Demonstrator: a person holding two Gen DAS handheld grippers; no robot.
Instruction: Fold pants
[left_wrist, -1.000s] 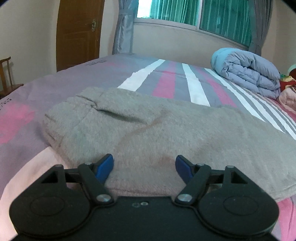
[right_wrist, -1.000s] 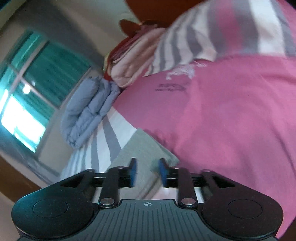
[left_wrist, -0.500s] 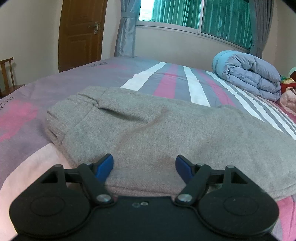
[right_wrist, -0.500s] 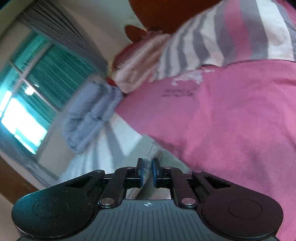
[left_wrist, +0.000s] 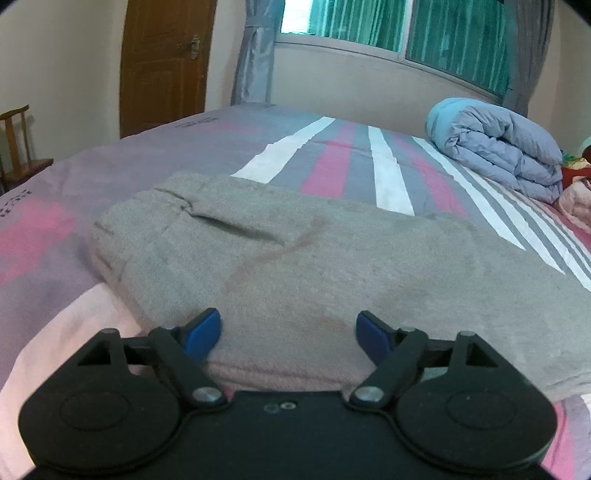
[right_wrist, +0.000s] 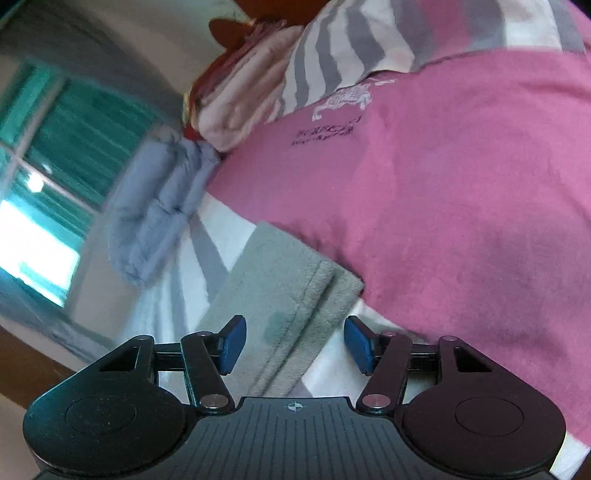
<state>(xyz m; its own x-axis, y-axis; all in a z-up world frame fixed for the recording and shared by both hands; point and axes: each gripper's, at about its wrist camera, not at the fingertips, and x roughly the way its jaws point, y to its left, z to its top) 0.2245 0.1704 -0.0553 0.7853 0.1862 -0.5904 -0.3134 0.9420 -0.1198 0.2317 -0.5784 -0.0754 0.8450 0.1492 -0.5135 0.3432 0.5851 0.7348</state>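
Grey fleece pants (left_wrist: 295, 266) lie folded lengthwise across the striped bed, waistband end to the left in the left wrist view. My left gripper (left_wrist: 288, 332) hovers over their near edge, its jaws opening, blue pads apart with cloth below but not pinched. In the tilted right wrist view the hem end of the pants (right_wrist: 291, 291) lies flat on the sheet. My right gripper (right_wrist: 293, 341) straddles that hem, its jaws opening, pads clear of the cloth on both sides.
A folded blue-grey duvet (left_wrist: 495, 144) and pink bedding (left_wrist: 576, 192) sit at the bed's far right. A large pink panel of the bedsheet (right_wrist: 461, 206) lies beside the hem. A wooden door (left_wrist: 162, 62), a chair (left_wrist: 18, 147) and a curtained window (left_wrist: 406, 33) line the walls.
My right gripper closed almost fully over the hem half a second ago and now stands wide apart, with the hem lying flat. The left gripper's pads have spread slightly wider.
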